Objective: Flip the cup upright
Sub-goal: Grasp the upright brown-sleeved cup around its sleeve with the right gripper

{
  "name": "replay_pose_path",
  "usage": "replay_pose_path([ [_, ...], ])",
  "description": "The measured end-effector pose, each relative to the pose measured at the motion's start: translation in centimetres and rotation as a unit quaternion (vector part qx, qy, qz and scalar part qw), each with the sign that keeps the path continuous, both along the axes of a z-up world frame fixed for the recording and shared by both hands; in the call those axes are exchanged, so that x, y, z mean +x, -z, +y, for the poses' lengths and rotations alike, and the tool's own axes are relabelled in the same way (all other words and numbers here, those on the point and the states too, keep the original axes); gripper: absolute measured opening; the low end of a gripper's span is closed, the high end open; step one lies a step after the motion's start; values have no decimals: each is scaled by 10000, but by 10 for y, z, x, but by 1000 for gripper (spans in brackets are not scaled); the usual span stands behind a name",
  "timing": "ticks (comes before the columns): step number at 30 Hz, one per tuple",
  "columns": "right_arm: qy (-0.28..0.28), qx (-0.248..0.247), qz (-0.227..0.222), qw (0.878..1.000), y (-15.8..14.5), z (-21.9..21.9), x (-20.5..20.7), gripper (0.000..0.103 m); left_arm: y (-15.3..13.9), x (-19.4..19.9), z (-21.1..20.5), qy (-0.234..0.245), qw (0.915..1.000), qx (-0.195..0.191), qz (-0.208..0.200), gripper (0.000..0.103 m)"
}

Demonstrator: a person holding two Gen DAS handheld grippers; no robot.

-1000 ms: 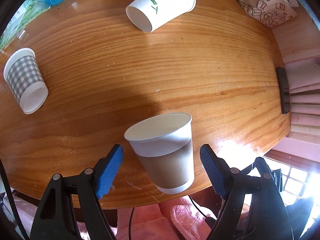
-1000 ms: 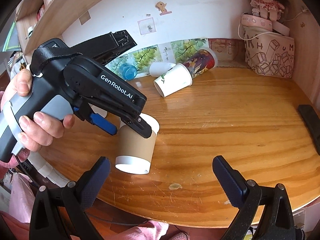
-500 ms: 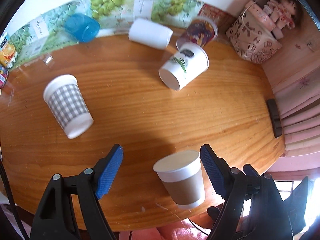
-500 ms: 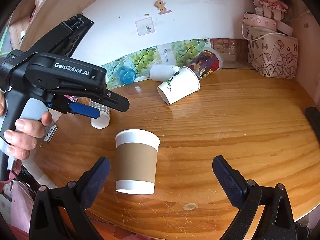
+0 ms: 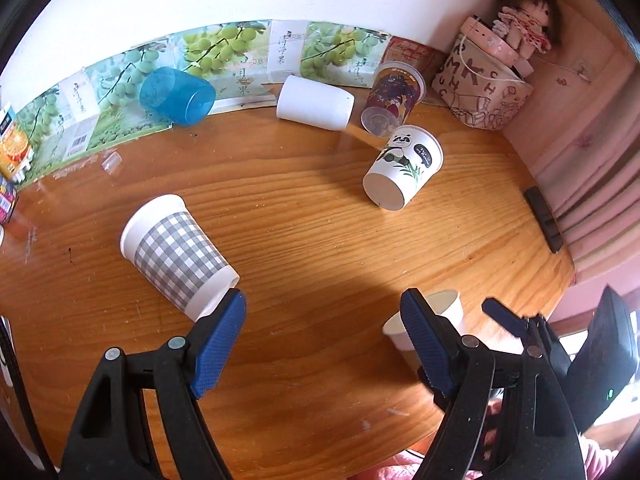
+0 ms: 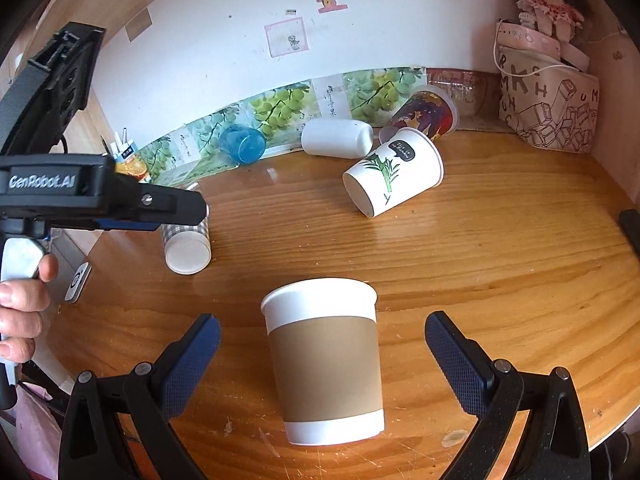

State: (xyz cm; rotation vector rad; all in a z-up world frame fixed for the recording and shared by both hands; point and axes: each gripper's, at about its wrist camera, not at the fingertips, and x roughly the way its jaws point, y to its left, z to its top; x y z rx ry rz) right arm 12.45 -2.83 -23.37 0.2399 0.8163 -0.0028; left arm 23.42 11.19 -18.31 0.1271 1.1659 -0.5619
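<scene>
We work over a wooden table point(image 6: 500, 280) scattered with cups. 5 of them lie on their sides: a gingham cup point(image 5: 180, 256), a panda cup point(image 5: 404, 168), a plain white cup point(image 5: 316, 103), a dark printed cup point(image 5: 394, 98) and a blue plastic cup point(image 5: 176, 96). The brown-sleeved cup point(image 6: 324, 360) stands upright near the front edge, rim up, between our right gripper's point(image 6: 322, 364) pads without touching them. Both sets of tongs gape wide and hold nothing; our left gripper point(image 5: 322, 340) hovers clear, its left pad just beside the gingham cup's base. The flip looks done for this cup. The risk we judge: either pad brushing a light paper cup in passing and toppling it, or sending the gingham cup rolling.
</scene>
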Motion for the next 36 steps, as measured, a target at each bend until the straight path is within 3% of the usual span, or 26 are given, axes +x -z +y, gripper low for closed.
replay_pose_path([
  [12,643,-118,317,9974,18,7,20,93,18,5,29,638,9975,-77,284,82],
  [25,642,-288,342,9969,17,18,32,73,36,0,38,1096,9911,-53,752,82],
  [36,843,-428,98,9955,-1,13,36,72,26,-1,29,1465,9866,-135,700,82],
])
